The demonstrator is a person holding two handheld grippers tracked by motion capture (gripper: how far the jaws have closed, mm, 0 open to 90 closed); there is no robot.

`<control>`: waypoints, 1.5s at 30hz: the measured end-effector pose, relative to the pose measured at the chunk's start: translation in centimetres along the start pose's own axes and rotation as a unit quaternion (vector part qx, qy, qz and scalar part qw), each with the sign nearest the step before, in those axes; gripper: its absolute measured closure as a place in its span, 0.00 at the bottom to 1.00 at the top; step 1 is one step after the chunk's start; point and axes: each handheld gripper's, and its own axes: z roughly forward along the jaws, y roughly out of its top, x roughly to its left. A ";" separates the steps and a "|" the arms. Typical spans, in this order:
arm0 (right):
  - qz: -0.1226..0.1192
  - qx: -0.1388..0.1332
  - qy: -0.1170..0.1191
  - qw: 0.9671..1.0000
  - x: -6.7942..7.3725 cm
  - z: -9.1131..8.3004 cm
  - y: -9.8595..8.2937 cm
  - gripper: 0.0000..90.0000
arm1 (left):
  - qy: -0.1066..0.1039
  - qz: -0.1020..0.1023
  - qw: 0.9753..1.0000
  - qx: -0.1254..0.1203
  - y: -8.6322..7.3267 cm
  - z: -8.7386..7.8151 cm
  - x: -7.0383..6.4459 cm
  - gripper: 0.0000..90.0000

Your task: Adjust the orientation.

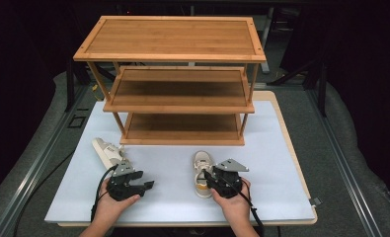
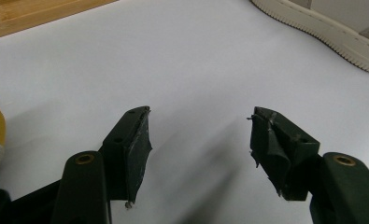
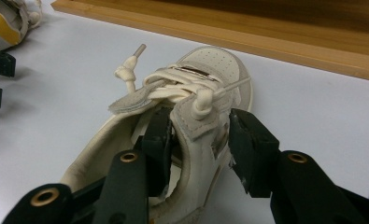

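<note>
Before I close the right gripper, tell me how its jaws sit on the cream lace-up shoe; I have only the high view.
Observer: In the right gripper view, the right gripper straddles one side wall of the cream lace-up shoe, with one jaw inside the opening and the other outside.
Operator: Report whether it is clamped.
Observer: Not yet; a gap shows between the outer jaw and the shoe's wall.
Operator: Now check the left gripper.
Observer: The left gripper is open over the bare white mat, with nothing between its jaws. The ribbed sole of the second cream shoe lies ahead of it.
</note>
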 end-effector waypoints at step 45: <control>-0.052 -0.004 -0.116 0.992 -1.3 -4.1 -1.0 0.69 | -0.007 -0.011 1.000 -0.019 0.1 -0.8 0.1 0.42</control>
